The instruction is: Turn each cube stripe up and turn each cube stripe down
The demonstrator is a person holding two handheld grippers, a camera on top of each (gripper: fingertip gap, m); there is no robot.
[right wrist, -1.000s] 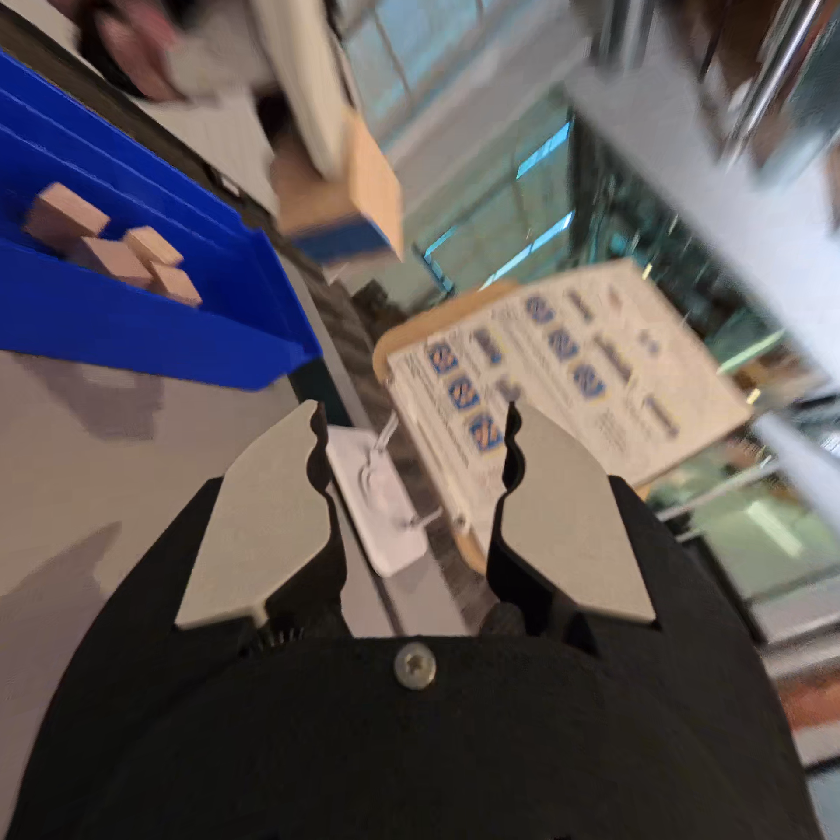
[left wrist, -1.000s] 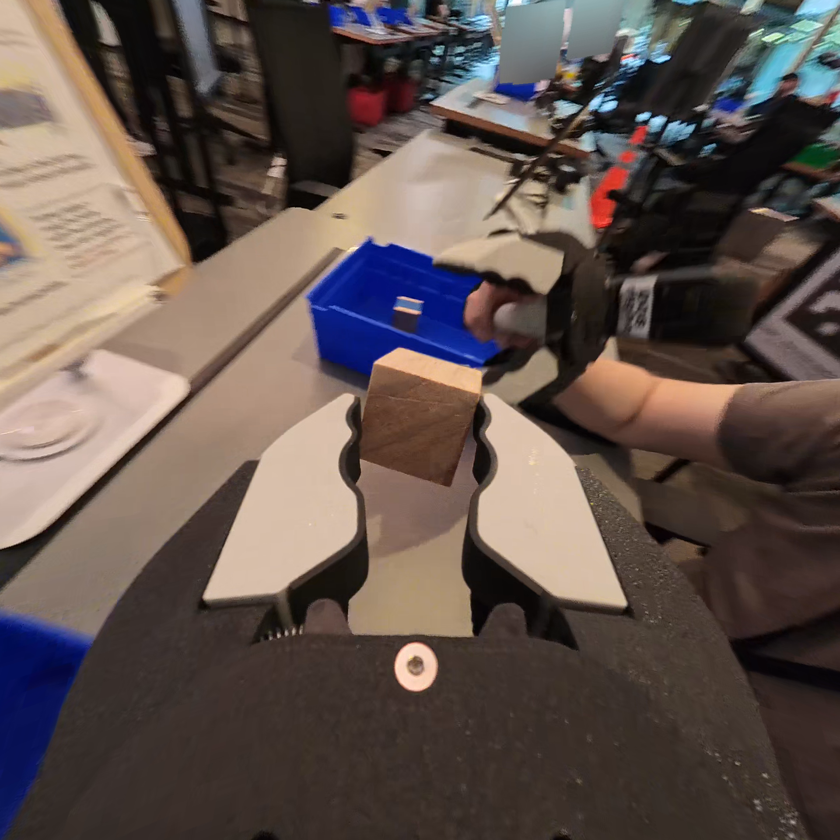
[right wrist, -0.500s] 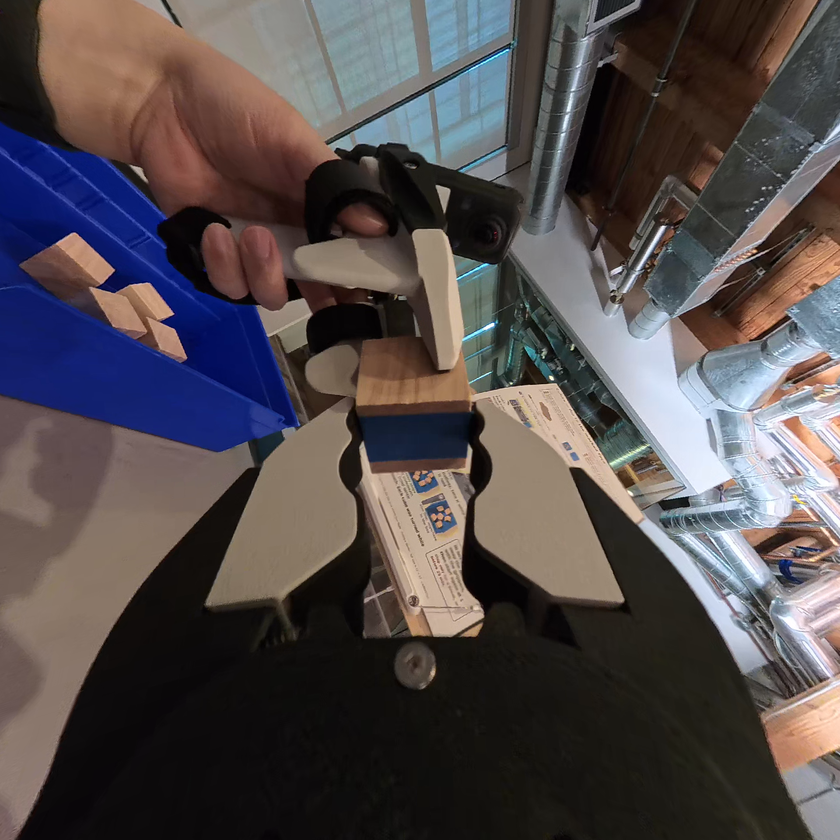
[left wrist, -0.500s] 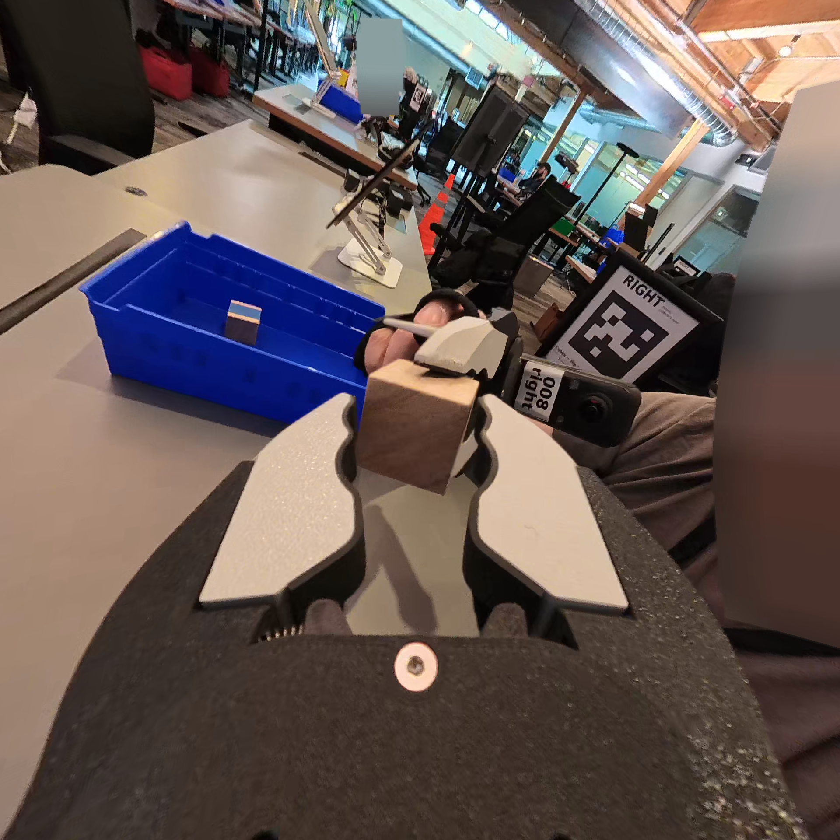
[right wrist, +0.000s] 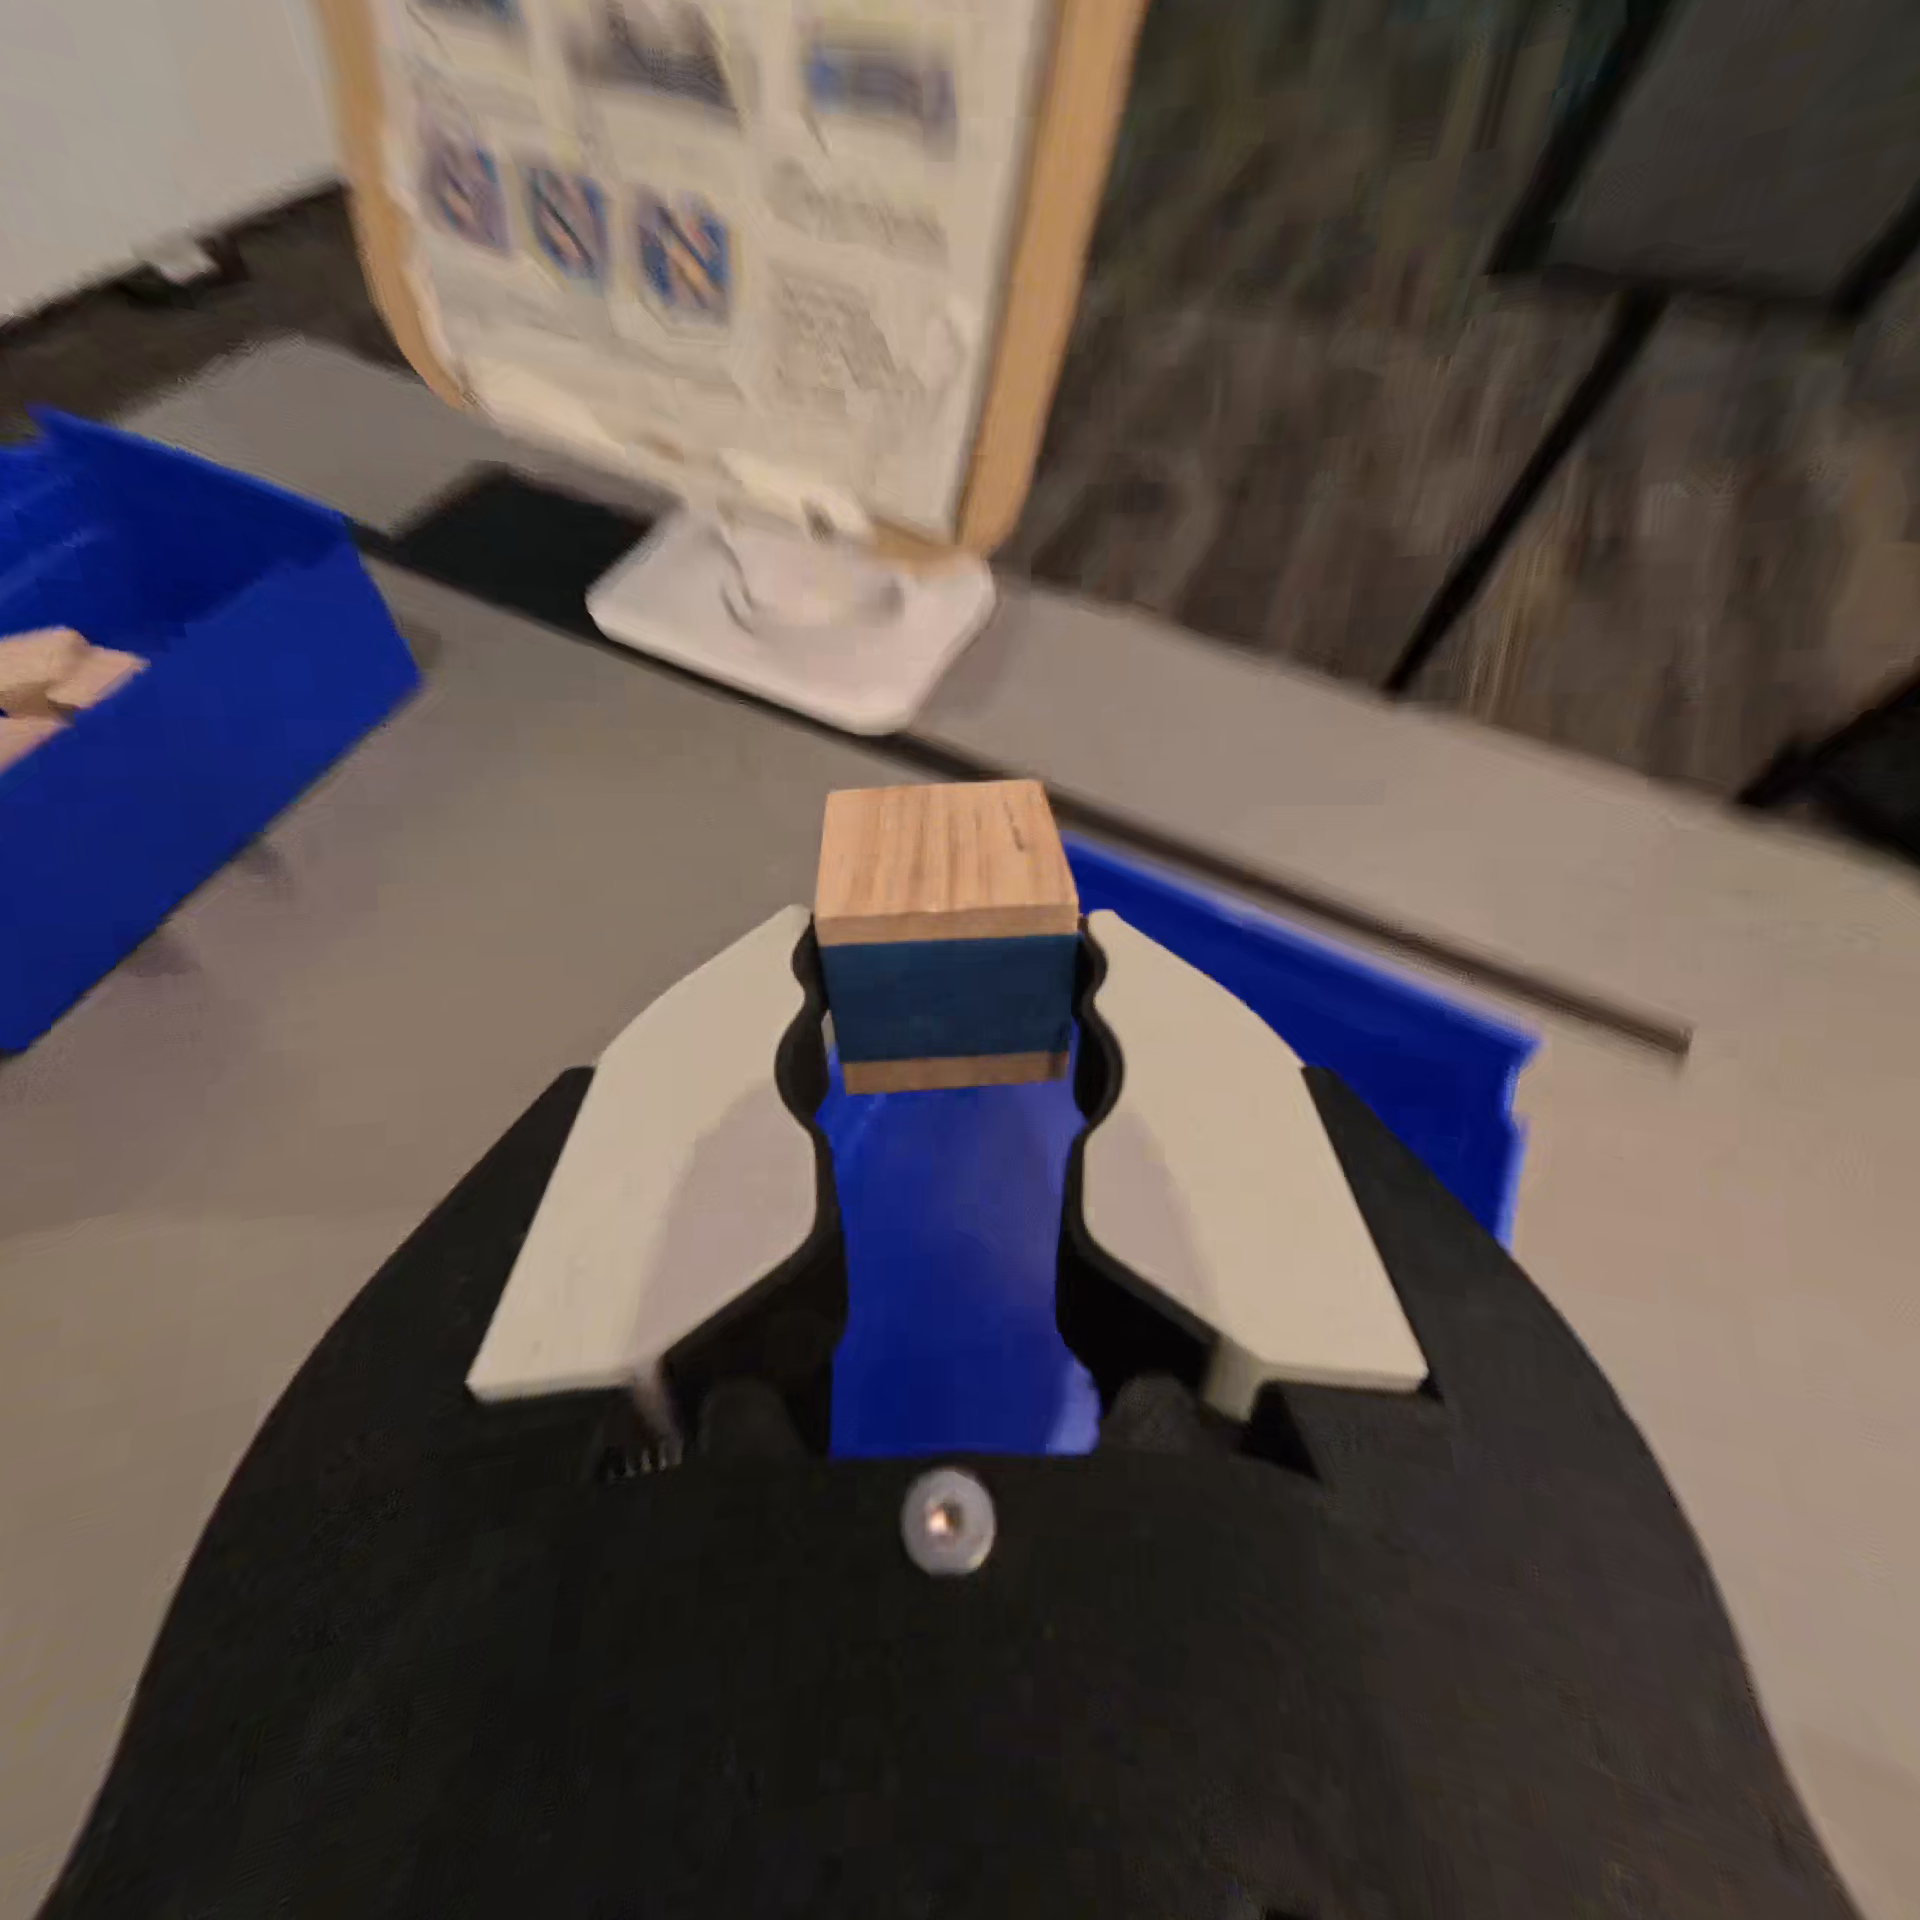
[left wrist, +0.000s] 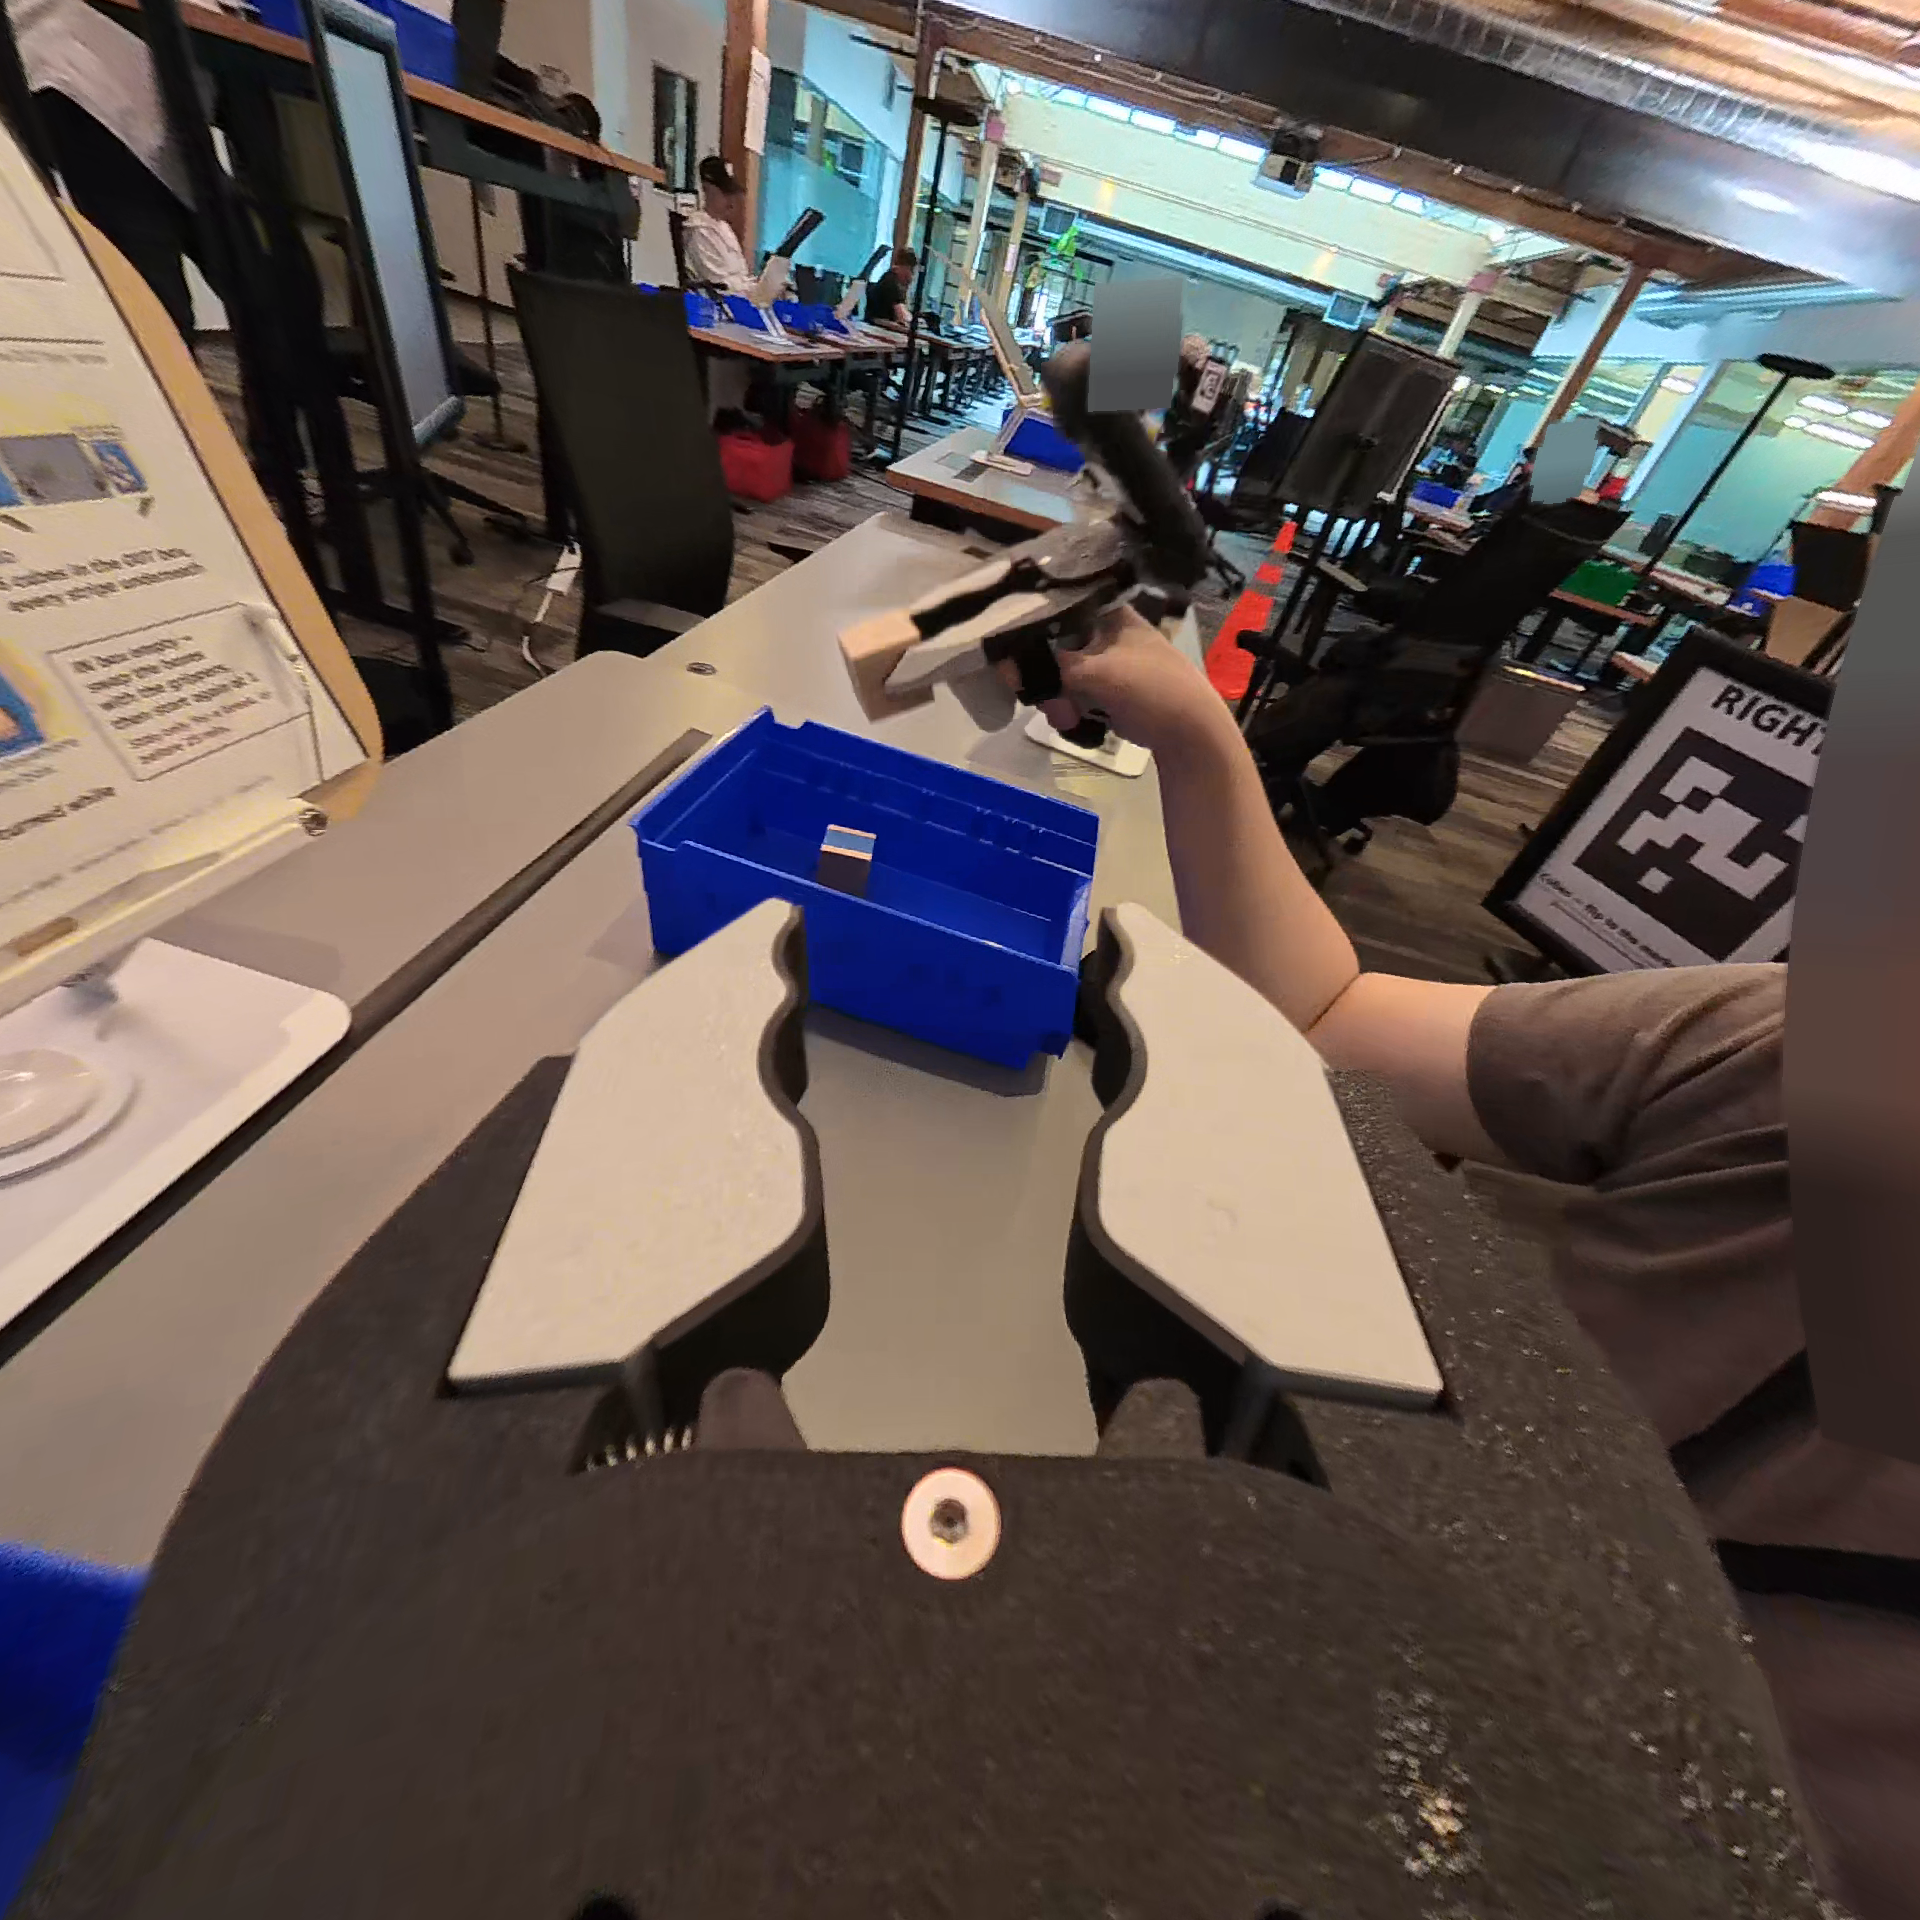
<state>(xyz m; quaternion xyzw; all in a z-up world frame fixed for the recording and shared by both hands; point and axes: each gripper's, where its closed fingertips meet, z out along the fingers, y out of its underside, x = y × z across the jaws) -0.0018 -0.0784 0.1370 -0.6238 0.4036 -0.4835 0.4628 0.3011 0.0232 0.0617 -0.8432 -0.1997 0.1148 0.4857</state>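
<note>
The right hand-held gripper (right wrist: 948,997) is clamped on a wooden cube (right wrist: 943,904), blue stripe facing the camera, directly above the blue bin (right wrist: 1351,1039) beneath it, while the left hand-held gripper (left wrist: 940,971), spread open and empty, sits behind that bin on the worktop (left wrist: 416,883).

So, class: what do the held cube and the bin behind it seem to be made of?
Cube: apparently wood, bare and matte, with visible grain lines; a blue stripe, paint or tape, crosses one face.
Bin: likely moulded plastic, uniform bright blue with thin smooth walls.
</note>
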